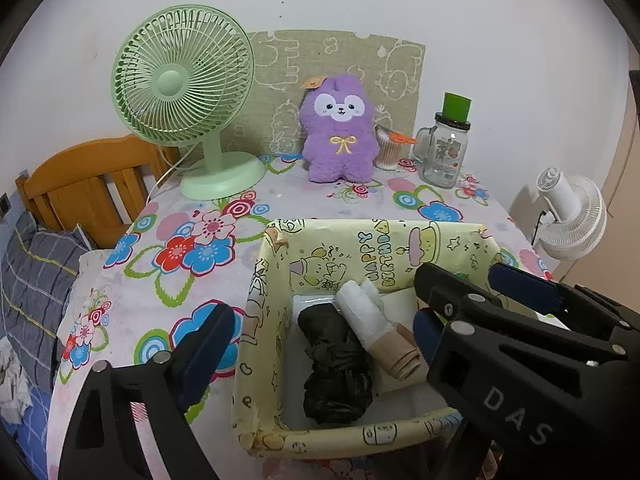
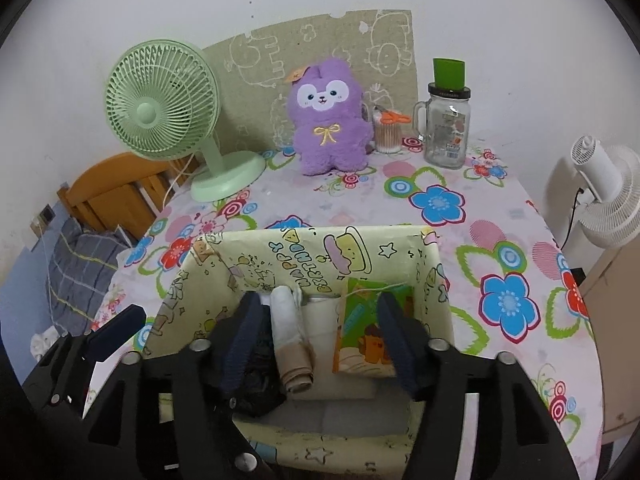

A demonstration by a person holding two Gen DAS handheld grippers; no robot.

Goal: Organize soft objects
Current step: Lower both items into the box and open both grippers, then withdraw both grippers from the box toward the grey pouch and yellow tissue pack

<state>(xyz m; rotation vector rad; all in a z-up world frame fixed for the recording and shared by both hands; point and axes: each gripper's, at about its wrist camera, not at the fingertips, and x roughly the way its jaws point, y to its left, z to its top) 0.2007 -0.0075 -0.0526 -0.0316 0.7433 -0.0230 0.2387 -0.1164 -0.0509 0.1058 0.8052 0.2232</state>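
Fuzzy purple plush bunny (image 2: 329, 120) at twelve o'clock; glossy clear glass mug jar (image 2: 446, 130) at one; smooth pale-green plastic desk fan (image 2: 168, 108) at eleven; matt yellow paper-wrapped box (image 1: 276, 280) on flowered cotton tablecloth (image 1: 168, 264)

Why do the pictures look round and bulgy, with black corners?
Left wrist view: fisheye lens bends the flowered tablecloth and darkens the corners; soft even light, no glare. Right wrist view: same bulge, the round green desk fan stays sharp, the near black claw looms oversized.
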